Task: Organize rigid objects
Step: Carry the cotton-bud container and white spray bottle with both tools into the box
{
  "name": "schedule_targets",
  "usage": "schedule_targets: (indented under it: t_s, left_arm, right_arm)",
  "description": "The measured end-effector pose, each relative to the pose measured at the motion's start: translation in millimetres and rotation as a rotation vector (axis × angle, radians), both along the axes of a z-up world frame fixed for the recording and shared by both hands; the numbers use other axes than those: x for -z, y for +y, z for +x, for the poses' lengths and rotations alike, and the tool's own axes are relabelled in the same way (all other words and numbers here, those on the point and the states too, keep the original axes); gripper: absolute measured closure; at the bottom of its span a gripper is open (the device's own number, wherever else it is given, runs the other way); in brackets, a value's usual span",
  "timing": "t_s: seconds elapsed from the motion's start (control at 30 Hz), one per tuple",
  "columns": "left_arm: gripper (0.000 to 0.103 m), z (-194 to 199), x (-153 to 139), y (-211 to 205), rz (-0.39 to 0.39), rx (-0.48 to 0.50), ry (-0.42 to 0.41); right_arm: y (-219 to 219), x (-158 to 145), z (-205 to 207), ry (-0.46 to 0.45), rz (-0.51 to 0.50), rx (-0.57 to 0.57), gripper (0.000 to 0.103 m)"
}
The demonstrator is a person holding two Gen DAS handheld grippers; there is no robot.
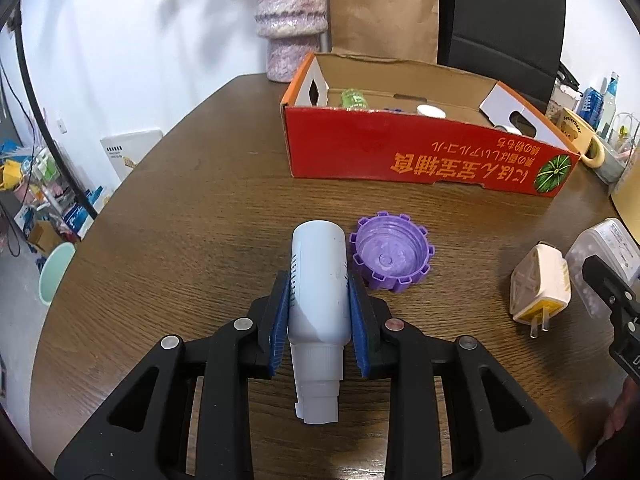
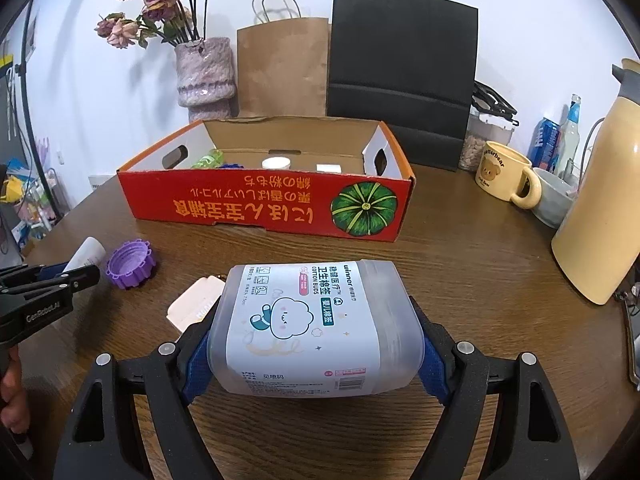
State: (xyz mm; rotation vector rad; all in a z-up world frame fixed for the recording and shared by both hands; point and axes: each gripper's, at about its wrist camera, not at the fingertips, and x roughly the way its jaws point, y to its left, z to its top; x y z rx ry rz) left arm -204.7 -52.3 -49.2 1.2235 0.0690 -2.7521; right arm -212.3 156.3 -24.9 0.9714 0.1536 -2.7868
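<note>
Taking the red cardboard box [image 2: 264,200] as my landmark, I count four loose things on the wooden table [image 1: 180,208] in front of it: one white bottle [image 1: 318,280], one purple cap [image 1: 390,252], one cream plug adapter [image 1: 540,284] and one clear cotton-bud box [image 2: 316,328]. Two of them are in my grip.

My left gripper [image 1: 319,312] is clamped on the white bottle, blue pads pressed to both of its sides. The bottle is a plain smooth cylinder with a line of small print along one edge; its rounded base points toward the red box and its stepped white nozzle end points back at me. The purple cap sits just beside it on the right, open side up, ribbed around the outside, between the bottle and the box front.

My right gripper [image 2: 316,352] is closed on the cotton-bud box, a frosted plastic tub with rounded corners and a white label showing a cartoon cloud and the words "COTTON BUDS". It is held in front of the red box's near wall. The plug adapter lies just to its left, with two metal prongs pointing away from the red box.

Inside the red box I can make out a green item [image 2: 208,159], a white round lid [image 2: 276,163] and a white block [image 2: 329,168].
</note>
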Motion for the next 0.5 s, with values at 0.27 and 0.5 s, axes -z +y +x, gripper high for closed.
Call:
schedule_targets:
  t_s: [0.27,0.5]
  left_arm:
    - [0.079,9,-15,4,-0.004,0.016,0.051]
    - [0.079,12,-35,18,-0.012,0.054,0.099]
  right_arm:
    - [-1,-10,5,0.039,-0.014,0.004,0.017]
    - [-9,-25,7,0.082,-0.029,-0.008,0.017]
